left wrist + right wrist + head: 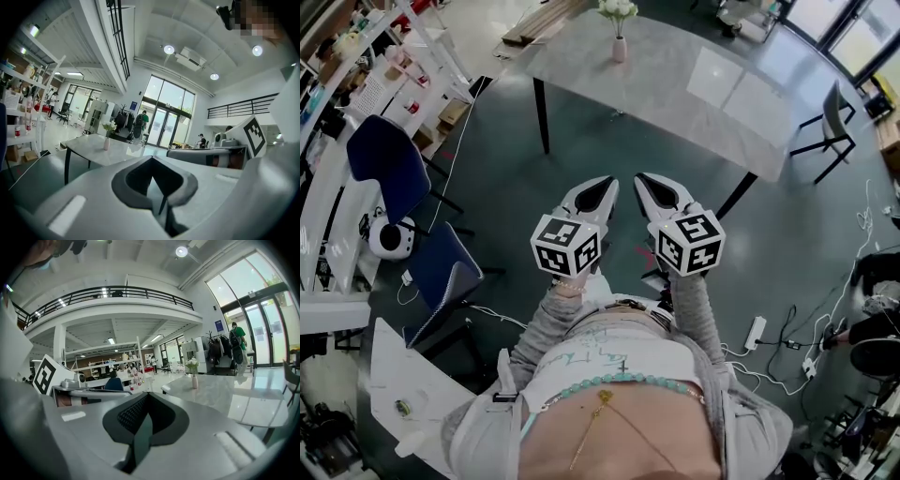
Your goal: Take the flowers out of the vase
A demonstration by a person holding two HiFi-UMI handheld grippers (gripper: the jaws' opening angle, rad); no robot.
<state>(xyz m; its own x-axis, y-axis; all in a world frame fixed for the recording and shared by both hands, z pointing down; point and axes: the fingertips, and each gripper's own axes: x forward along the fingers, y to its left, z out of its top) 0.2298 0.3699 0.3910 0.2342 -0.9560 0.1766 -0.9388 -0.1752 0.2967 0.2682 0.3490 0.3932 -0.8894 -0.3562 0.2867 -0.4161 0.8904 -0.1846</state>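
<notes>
**White blooms, pink vase, grey stone**

Far ahead of the fingers, white flowers (618,8) stand in a pale pink vase (620,49) on a light grey marbled worktop (694,103). The left gripper (596,190) and right gripper (661,190) are white, dark inside, with black-and-white square markers. The floor (581,141) is dark grey-green.

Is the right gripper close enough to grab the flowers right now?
Probably not. The right gripper is held over the floor, well short of the table, and the flowers stand in the vase at its far side. Nothing blocks the way.
</notes>
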